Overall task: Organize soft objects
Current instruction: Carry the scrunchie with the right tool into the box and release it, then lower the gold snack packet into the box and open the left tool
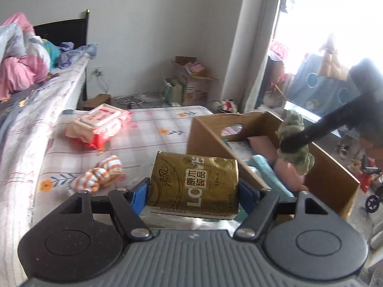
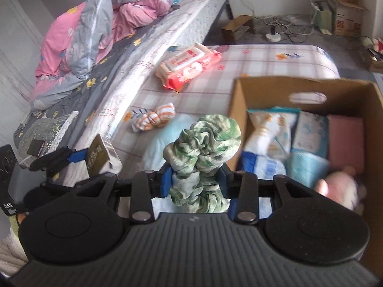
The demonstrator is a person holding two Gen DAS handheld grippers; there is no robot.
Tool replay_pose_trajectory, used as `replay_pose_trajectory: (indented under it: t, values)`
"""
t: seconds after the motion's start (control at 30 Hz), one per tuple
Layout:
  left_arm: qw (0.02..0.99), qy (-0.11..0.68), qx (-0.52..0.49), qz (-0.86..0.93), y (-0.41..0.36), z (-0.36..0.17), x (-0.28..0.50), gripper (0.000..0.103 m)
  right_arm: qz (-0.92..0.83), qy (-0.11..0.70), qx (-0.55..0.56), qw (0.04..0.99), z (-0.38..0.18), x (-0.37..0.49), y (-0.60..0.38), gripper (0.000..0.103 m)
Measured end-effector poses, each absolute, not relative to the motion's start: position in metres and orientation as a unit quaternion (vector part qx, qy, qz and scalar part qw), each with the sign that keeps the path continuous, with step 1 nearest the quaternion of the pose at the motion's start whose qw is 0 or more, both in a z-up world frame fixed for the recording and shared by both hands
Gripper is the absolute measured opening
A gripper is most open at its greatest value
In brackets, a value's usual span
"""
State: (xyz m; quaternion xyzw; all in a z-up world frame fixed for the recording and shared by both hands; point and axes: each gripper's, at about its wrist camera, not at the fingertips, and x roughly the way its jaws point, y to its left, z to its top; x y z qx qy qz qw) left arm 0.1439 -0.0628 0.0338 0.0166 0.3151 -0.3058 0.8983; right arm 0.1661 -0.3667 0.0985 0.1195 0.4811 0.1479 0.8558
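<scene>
Left gripper [image 1: 194, 186], angled downward, clamps a gold plastic tissue pack [image 1: 194, 184] printed "原木纯品". Right gripper [image 2: 195, 179], tilted steeply beside the brown cardboard box [image 2: 239, 95], pinches a green-white crumpled cloth [image 2: 203, 153].

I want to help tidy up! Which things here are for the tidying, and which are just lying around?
For the job:
gold tissue pack in the left fingers
green cloth in the right fingers
cardboard box
striped cloth
red wipes pack

Just lying about:
pink quilt
floor cables
</scene>
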Motion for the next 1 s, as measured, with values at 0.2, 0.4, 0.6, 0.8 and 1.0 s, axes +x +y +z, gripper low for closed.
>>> replay_pose_trajectory:
  t: [0.2,0.4,0.6,0.8,1.0]
  values:
    - [0.885,0.319,0.033,-0.337,-0.099,0.029,0.122,0.076,0.087,0.539,0.095,0.833,0.064,0.1,-0.414,0.04]
    - [0.885,0.325,0.041,-0.33,-0.112,0.027,0.115,0.076,0.091,0.606,0.059,0.788,0.024,0.084,-0.423,0.052]
    - [0.887,0.326,0.051,-0.324,-0.116,0.031,0.108,0.076,0.133,0.639,0.036,0.757,0.014,0.086,-0.415,0.081]
    - [0.876,0.322,0.069,-0.353,-0.136,0.04,0.107,0.076,0.114,0.58,0.084,0.802,0.046,0.084,-0.444,0.081]
    - [0.835,0.333,0.121,-0.421,-0.193,0.04,0.113,0.076,0.083,0.47,0.165,0.863,0.089,0.05,-0.484,0.081]
